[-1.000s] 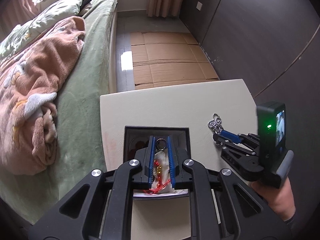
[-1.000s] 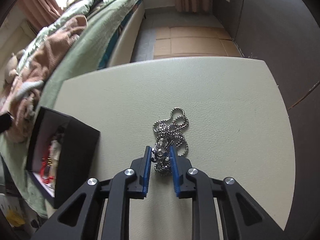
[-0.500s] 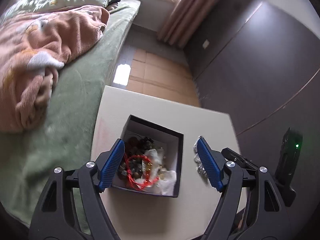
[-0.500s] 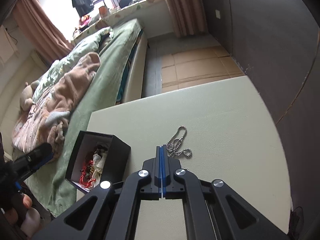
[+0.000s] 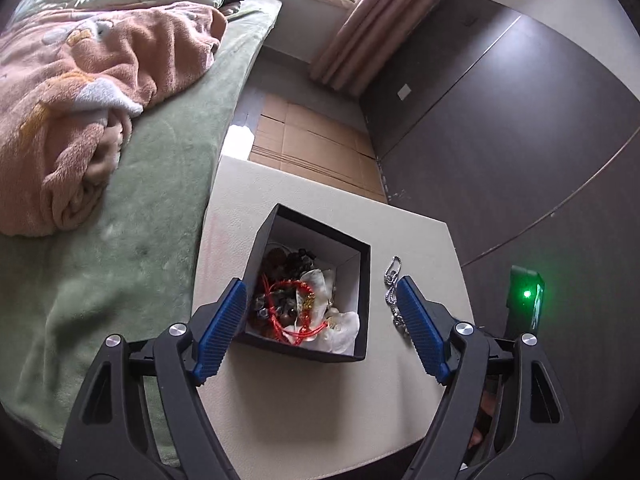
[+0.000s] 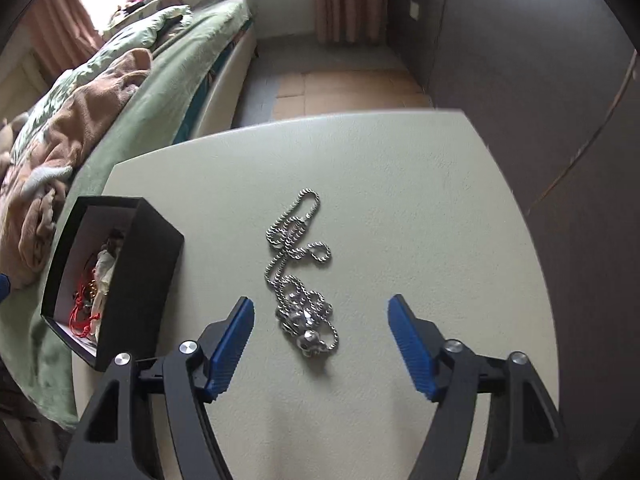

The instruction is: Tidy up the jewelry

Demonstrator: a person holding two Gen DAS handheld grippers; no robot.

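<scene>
- Right gripper (image 6: 320, 344): jaws spread wide, holding nothing, poised above the near end of the silver bead chain (image 6: 298, 268).
- Left gripper (image 5: 322, 326): jaws likewise wide apart and empty, hovering over the near part of the black box (image 5: 362, 280).
- Chain position: it lies loose on the cream table (image 6: 420, 200), just right of the box and apart from it. Its far end is a single loop; its near end is a bunched cluster with a small metal pendant (image 6: 310, 342).
- Box contents: red cord (image 5: 296, 312), dark beads and white pieces already fill the near half. The far part is in shadow, so free space there probably exists but cannot be confirmed.
- Step in hand, as judged: pick up the chain and move it into the box.
- Recommended grip: lower the right gripper over the bunched cluster, not the single loop, so several strands are caught at once.
- Bring the pads down to the table before closing; beads may roll out of a shallow pinch.
- Lift high enough for the trailing loop to clear the box wall.
- Keep the left gripper off the box opening during the drop.
</scene>
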